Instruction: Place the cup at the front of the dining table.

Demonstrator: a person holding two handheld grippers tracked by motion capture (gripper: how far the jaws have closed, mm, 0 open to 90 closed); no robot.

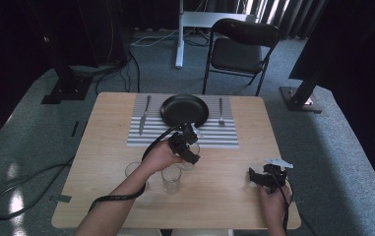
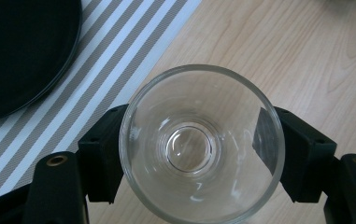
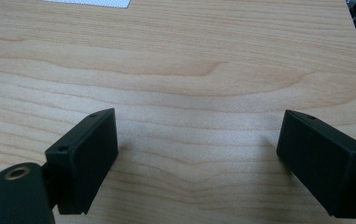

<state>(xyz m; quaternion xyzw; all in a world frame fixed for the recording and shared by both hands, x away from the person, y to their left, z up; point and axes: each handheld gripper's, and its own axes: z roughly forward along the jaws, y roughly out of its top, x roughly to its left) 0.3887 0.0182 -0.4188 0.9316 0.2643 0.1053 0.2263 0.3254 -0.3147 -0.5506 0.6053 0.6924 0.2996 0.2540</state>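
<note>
A clear drinking glass [image 2: 199, 144] sits between the jaws of my left gripper [image 2: 202, 154], seen from straight above; both black pads press its sides. In the high view this left gripper [image 1: 190, 143] holds the glass [image 1: 194, 149] just off the front edge of the striped placemat [image 1: 140, 132]. I cannot tell whether the glass touches the table. My right gripper [image 1: 255, 177] rests near the table's right front, and in the right gripper view it [image 3: 203, 158] stands wide open over bare wood.
A black plate [image 1: 184, 109] lies on the placemat, with a knife [image 1: 145, 113] to its left and a fork [image 1: 220, 112] to its right. Two more glasses [image 1: 171, 178] [image 1: 133, 169] stand near the left forearm. A chair [image 1: 241, 46] is beyond the wooden table [image 1: 224, 196].
</note>
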